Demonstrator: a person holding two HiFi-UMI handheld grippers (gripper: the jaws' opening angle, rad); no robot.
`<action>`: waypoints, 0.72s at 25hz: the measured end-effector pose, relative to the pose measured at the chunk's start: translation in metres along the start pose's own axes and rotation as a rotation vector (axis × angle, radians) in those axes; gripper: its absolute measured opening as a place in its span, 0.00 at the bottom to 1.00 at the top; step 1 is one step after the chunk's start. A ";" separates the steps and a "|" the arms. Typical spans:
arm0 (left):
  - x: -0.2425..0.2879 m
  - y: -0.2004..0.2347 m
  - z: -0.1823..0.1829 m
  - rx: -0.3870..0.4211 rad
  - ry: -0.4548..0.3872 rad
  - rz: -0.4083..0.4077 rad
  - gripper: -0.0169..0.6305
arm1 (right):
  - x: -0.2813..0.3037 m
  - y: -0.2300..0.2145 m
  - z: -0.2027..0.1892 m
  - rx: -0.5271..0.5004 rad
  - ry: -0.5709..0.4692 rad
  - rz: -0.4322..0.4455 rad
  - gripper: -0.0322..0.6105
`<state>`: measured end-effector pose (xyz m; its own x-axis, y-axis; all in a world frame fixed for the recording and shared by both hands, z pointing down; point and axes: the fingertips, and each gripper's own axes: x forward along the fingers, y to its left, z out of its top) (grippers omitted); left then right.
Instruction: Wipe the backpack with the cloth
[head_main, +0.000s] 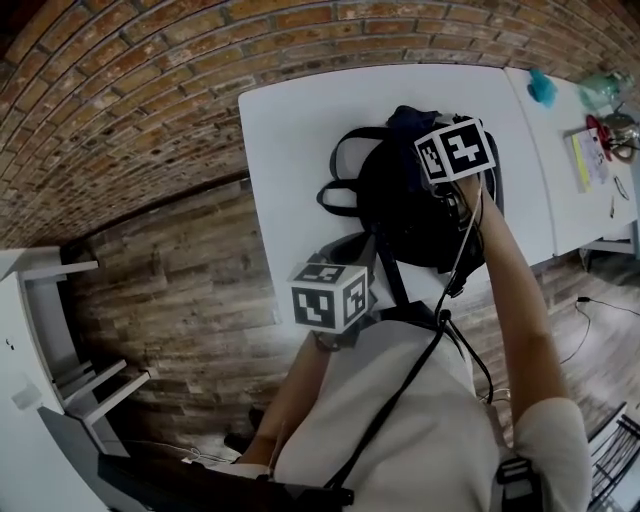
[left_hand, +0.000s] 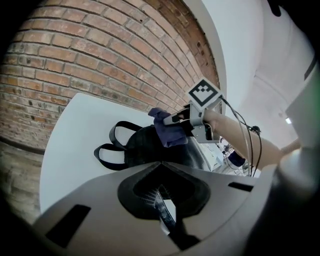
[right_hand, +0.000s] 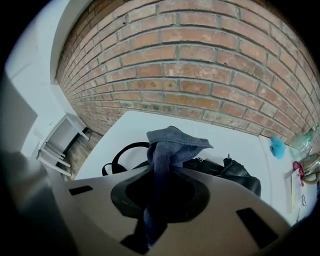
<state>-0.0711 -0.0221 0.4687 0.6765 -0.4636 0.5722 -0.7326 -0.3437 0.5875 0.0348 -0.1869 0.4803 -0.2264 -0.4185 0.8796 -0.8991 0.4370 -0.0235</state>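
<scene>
1 backpack (head_main: 395, 210), 1 cloth (right_hand: 172, 139)

A pale short-sleeved shirt (head_main: 440, 430) carries a black strap (head_main: 383, 413); thin black cables (head_main: 478, 358) trail across it. The left gripper (left_hand: 160, 166) and right gripper (right_hand: 161, 170) are pale grey, each topped by a cube (head_main: 330, 298) of black-and-white square markers.

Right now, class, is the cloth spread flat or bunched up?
Bunched up: the cloth is pinched into folds in the right gripper, over the backpack.
</scene>
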 end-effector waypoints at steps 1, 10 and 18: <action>0.000 0.000 0.001 -0.001 -0.002 0.002 0.03 | 0.007 -0.004 0.001 0.000 0.013 -0.011 0.12; -0.001 0.002 0.001 -0.015 -0.012 0.023 0.03 | 0.048 -0.022 -0.001 -0.039 0.114 -0.101 0.12; -0.001 0.000 -0.001 -0.029 -0.020 0.028 0.03 | 0.054 -0.023 -0.005 -0.065 0.154 -0.113 0.12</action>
<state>-0.0714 -0.0213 0.4688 0.6542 -0.4891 0.5769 -0.7482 -0.3070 0.5882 0.0452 -0.2160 0.5307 -0.0608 -0.3434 0.9372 -0.8883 0.4468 0.1061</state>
